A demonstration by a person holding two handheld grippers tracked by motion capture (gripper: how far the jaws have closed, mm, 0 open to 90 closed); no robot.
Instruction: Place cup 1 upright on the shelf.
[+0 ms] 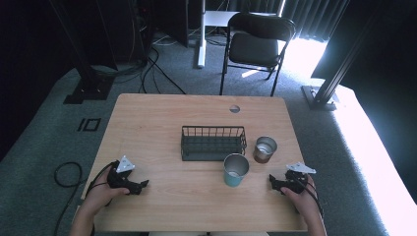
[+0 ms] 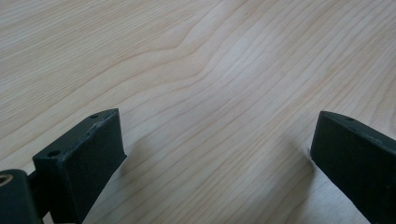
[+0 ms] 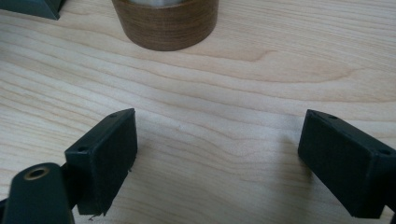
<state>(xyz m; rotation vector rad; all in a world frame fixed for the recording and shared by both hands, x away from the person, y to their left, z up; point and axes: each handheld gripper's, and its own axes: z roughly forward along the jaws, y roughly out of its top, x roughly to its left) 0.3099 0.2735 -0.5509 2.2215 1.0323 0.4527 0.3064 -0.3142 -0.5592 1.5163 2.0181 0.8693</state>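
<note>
Both tongs rest on the wooden worktop (image 1: 162, 113), jaws wide, empty: left tongs (image 1: 142, 185) at 8 o'clock, right tongs (image 1: 272, 181) at 4. Brown-banded steel cup (image 1: 265, 149) stands near the right tongs, teal cup (image 1: 236, 170) beside it, black wire basket (image 1: 213, 143) centre. No writing is readable.

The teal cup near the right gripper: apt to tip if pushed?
The teal cup stands upright and narrows toward its base, so a high push would probably tip it. It looks like rigid metal, likely stiff and light. On its side, it might roll in a curve.
</note>
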